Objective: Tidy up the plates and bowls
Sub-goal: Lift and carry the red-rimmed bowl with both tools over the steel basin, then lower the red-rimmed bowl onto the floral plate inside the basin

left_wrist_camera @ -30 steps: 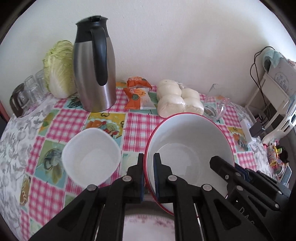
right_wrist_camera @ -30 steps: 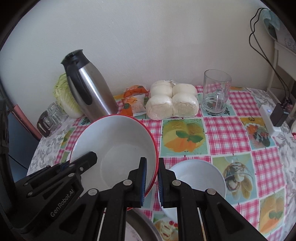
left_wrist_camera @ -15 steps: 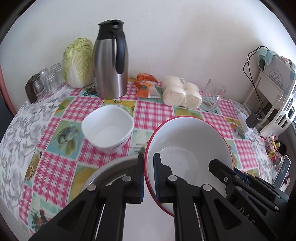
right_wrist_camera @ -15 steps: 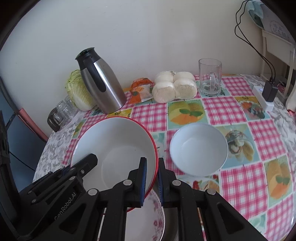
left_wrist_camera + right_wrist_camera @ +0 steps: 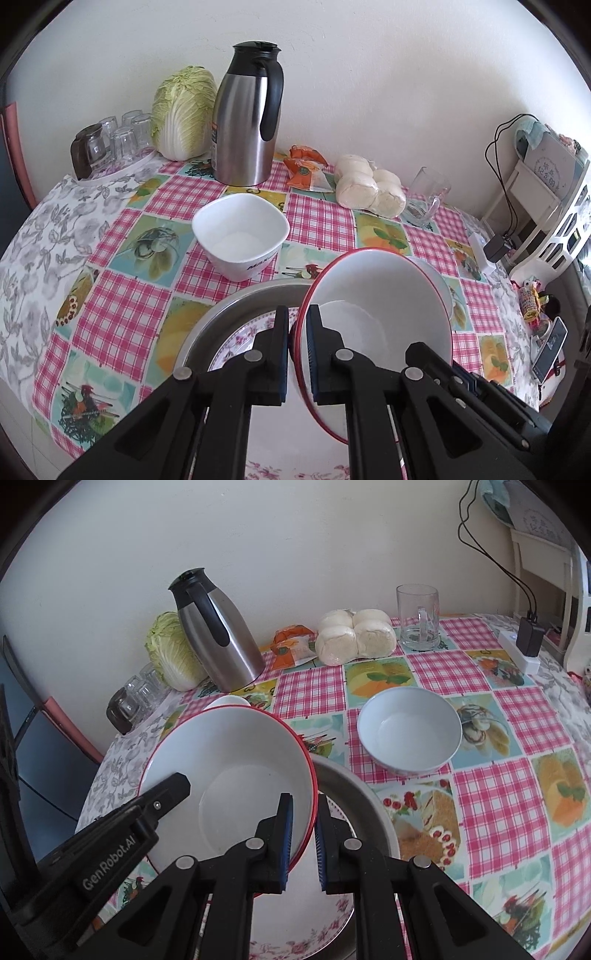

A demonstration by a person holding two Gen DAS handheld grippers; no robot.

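Observation:
A large white bowl with a red rim (image 5: 380, 306) (image 5: 229, 760) hangs tilted between both grippers. My left gripper (image 5: 297, 321) is shut on its left rim, and my right gripper (image 5: 303, 808) is shut on its right rim. The bowl hovers over a metal dish (image 5: 221, 314) (image 5: 369, 801) that holds a floral plate (image 5: 236, 343) (image 5: 303, 934). A square white bowl (image 5: 240, 229) stands on the cloth beyond the dish at the left. A round white bowl (image 5: 410, 727) stands beyond it at the right, half hidden behind the held bowl in the left wrist view.
Along the wall stand a steel thermos jug (image 5: 247, 114), a cabbage (image 5: 183, 110), upturned glasses (image 5: 110, 144), a snack packet (image 5: 306, 170), wrapped buns (image 5: 354, 635) and a glass mug (image 5: 419, 616). A power strip (image 5: 521, 653) lies at the far right table edge.
Both grippers have drawn back toward the near table edge with the red-rimmed bowl. The metal dish and floral plate have come into view beneath it, and the other bowls look farther away.

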